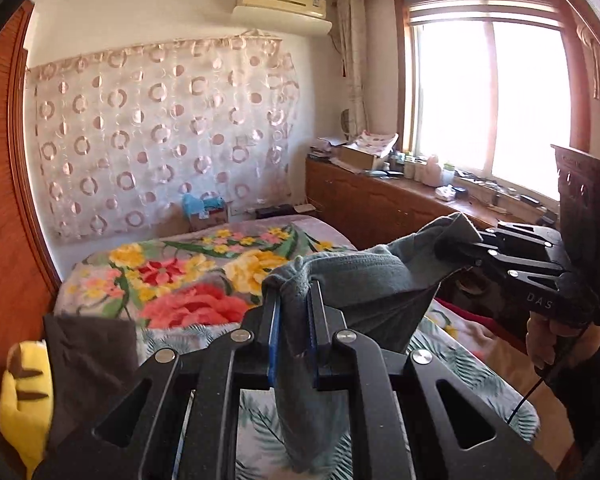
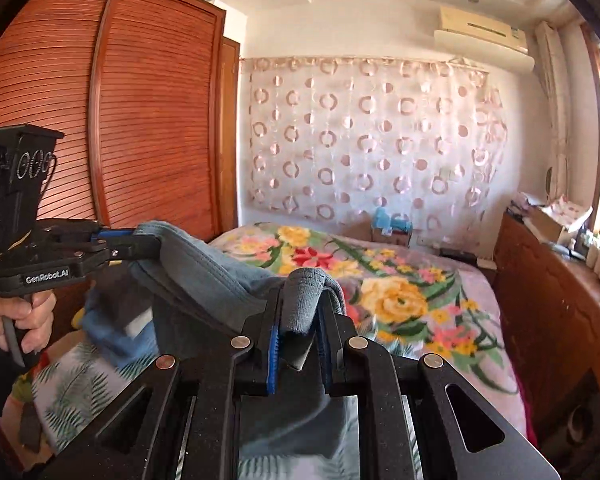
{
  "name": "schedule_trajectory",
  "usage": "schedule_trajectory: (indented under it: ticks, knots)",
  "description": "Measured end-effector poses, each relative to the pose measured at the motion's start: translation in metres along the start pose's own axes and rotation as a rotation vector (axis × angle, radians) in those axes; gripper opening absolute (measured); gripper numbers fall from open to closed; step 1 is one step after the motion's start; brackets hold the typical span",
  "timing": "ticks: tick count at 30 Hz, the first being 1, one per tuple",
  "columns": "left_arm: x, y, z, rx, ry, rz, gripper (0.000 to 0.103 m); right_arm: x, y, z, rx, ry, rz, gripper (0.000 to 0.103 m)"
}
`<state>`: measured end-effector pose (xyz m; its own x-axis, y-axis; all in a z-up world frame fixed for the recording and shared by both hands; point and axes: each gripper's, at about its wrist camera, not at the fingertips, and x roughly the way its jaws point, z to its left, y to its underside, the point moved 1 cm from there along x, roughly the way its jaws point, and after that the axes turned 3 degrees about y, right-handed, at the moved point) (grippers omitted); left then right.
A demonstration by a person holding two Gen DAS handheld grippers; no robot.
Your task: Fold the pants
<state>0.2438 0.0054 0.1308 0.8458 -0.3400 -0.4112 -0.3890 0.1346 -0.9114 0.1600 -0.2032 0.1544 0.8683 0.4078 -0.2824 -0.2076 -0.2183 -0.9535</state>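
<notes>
While the grey pants [image 1: 340,280] are being held above the bed [image 1: 180,276], seemingly clear of it, one edge is being pinched by the left gripper [image 1: 294,312] and the other by the right gripper [image 2: 300,316].

My left wrist camera looks along its fingers, close, toward the far curtain [image 1: 160,140] and window [image 1: 488,96]; my right one faces the wardrobe [image 2: 112,112]. Both share the bed [image 1: 188,276].

Soft matt grey-blue knit pants [image 1: 352,276]; glossy ribbed wooden wardrobe [image 2: 140,120].
</notes>
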Motion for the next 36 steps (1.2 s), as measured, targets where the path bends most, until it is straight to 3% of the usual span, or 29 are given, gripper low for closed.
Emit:
schedule_trajectory:
  ticks: [3, 6, 13, 17, 22, 36]
  knots:
    - [0.006, -0.010, 0.004, 0.027, -0.029, -0.010, 0.012, 0.020, -0.016, -0.001, -0.016, 0.015, -0.023, 0.016]
    - [0.012, 0.010, 0.009, 0.014, -0.024, 0.026, 0.012, 0.043, -0.015, -0.002, -0.014, -0.002, -0.009, 0.016]
    - [0.011, 0.098, -0.003, -0.024, 0.007, 0.141, 0.012, 0.074, 0.060, 0.020, -0.045, -0.067, 0.180, 0.016]
    - [0.002, 0.116, -0.007, -0.039, 0.019, 0.166, 0.012, 0.079, 0.080, 0.037, -0.054, -0.078, 0.239, 0.016]
    - [-0.014, 0.138, -0.014, -0.064, 0.032, 0.196, 0.012, 0.076, 0.086, 0.056, -0.057, -0.084, 0.276, 0.016]
    - [-0.049, 0.198, -0.033, -0.147, 0.072, 0.253, 0.012, 0.019, 0.108, 0.064, -0.008, -0.113, 0.364, 0.016]
